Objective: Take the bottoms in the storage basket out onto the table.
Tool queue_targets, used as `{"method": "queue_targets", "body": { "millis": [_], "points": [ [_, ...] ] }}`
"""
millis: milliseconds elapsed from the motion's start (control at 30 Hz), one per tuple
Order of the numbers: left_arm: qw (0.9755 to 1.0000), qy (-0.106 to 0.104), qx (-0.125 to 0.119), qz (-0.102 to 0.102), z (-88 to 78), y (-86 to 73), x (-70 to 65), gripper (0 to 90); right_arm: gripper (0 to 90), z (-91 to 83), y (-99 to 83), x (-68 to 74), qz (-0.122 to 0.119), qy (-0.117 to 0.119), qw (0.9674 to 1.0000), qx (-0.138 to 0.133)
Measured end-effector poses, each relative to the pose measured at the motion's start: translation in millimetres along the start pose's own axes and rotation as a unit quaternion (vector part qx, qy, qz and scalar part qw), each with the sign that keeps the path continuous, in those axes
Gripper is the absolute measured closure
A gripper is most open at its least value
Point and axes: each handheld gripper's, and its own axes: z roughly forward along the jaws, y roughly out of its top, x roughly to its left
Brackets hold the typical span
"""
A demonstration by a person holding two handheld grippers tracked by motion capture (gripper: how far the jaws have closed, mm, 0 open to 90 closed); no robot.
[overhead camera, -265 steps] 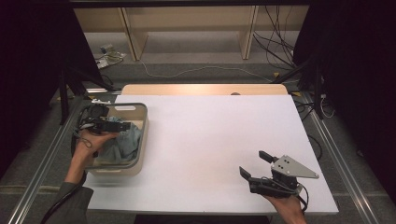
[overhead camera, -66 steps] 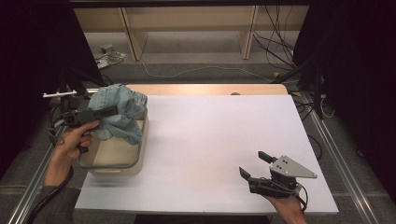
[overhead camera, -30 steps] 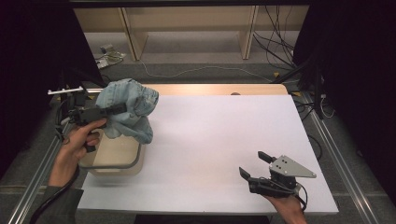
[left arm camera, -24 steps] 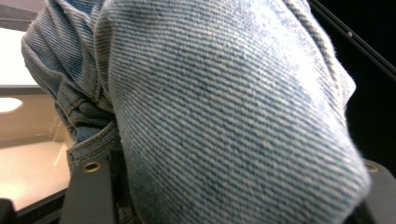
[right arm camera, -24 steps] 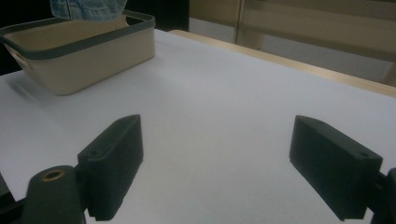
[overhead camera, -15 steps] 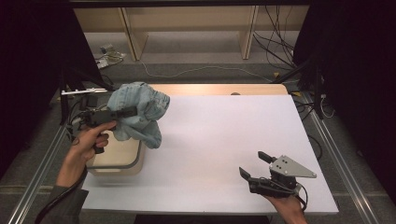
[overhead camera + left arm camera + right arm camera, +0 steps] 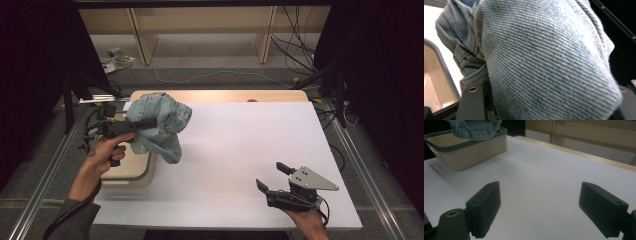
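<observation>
The left gripper, clamped on the denim garment, holds it hanging above the bin's right rim near the table's left edge, while the right gripper rests wide open at the near right corner.

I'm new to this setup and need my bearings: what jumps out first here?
A bundle of pale blue denim hangs clamped in the left gripper, above the right edge of a beige bin at the table's left. Near the front right corner, the right gripper rests with jaws open.
</observation>
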Motion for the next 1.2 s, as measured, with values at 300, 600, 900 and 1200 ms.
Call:
{"method": "queue_targets", "body": {
  "millis": [300,600,900,1200],
  "points": [
    [1.0,-0.009,0.0,-0.005,9.3,-3.5,-6.1,33.3,18.7,-0.4,0.1,0.3,0.001,0.0,1.0,0.0],
    [0.9998,-0.016,0.006,-0.005,18.0,-7.1,-13.0,33.0,18.7,-0.2,0.1,0.5,-0.001,0.0,1.0,0.001],
    [0.9997,-0.02,0.014,-0.004,30.0,-12.5,-19.7,33.1,18.7,-0.2,0.0,0.5,-0.001,0.0,1.0,0.002],
    [0.9993,-0.027,0.027,-0.005,37.7,-16.5,-24.0,33.1,18.7,0.1,-0.1,0.5,-0.001,0.001,1.0,0.002]
  ]
}}
